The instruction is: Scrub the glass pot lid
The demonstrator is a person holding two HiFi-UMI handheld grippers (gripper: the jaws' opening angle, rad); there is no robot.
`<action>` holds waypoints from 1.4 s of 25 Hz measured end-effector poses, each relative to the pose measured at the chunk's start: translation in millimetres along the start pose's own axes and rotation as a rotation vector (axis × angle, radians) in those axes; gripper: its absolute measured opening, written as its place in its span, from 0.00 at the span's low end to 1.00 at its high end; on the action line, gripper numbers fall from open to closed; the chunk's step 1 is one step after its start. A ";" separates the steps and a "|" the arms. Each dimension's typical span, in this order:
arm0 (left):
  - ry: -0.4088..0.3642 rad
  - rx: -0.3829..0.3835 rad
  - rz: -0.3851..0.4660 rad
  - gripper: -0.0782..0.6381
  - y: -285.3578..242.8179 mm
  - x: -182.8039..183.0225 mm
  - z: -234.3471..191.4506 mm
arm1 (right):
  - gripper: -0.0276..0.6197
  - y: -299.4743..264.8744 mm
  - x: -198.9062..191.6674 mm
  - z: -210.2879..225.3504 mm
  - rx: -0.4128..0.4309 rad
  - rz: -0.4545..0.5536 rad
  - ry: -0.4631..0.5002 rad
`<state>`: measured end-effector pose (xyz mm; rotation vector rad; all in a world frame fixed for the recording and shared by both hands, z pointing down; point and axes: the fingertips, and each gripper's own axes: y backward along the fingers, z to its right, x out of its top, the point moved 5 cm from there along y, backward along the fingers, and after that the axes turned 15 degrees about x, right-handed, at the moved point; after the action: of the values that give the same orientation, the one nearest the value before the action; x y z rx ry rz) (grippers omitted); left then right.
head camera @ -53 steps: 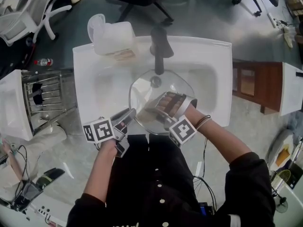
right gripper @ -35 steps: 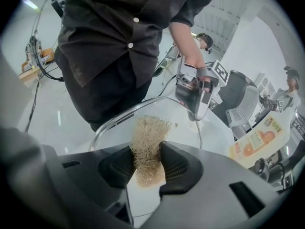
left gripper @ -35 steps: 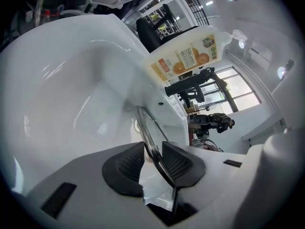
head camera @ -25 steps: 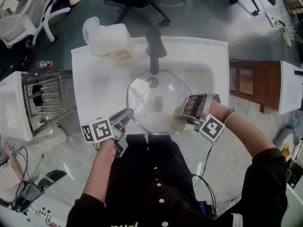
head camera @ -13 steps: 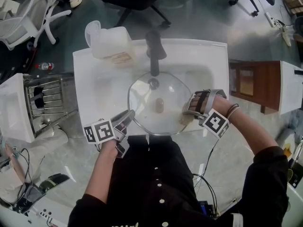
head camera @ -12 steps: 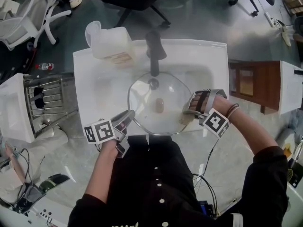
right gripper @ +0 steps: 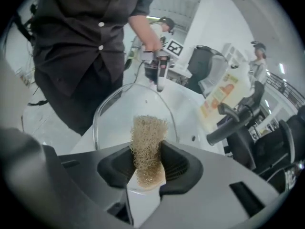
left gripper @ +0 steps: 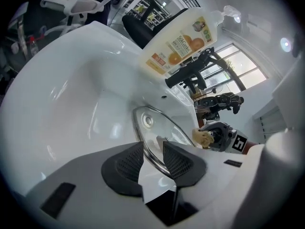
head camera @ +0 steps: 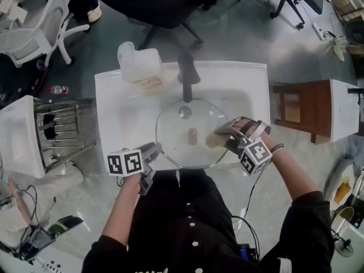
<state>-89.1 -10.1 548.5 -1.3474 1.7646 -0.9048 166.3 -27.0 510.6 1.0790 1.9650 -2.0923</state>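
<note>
**Two handheld claws working a glass lid over a white sink**

A white sink (head camera: pixel 114 104) is filling the middle of the head view. The glass pot lid (head camera: pixel 185 147) is sitting over the sink's basin, close to its near edge. The left claw (head camera: pixel 152 152) is gripping the lid's rim at the sink's near-left edge, its jaws having just eased slightly wider. The right claw (head camera: pixel 224 138) is pinching a tan mesh scrubber (head camera: pixel 214 140) over the sink's right side.

Metal-rimmed glass lid (head camera: pixel 173 144); coarse fibrous scrubber (right gripper: pixel 148 142); glossy sink (head camera: pixel 122 104), perhaps ceramic.
</note>
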 end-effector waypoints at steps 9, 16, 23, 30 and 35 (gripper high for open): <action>-0.143 0.021 0.275 0.16 48.2 33.6 9.5 | 0.27 40.4 39.5 41.8 -0.318 0.201 -0.412; -0.303 -0.033 0.427 0.15 88.9 48.2 44.4 | 0.27 90.0 63.3 55.5 -0.615 0.424 -0.718; -0.393 -0.061 0.566 0.15 128.7 58.8 83.8 | 0.27 145.9 79.9 49.6 -0.843 0.613 -0.824; -0.449 -0.082 0.765 0.15 180.5 74.3 109.7 | 0.27 198.8 90.1 33.5 -1.061 0.696 -0.842; -0.478 -0.095 0.869 0.15 210.0 81.9 116.9 | 0.27 225.9 97.7 21.7 -1.181 0.725 -0.793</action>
<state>-100.2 -58.8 299.5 -0.6291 1.7468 -0.0136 196.9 -47.5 266.2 0.4320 1.5381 -0.5639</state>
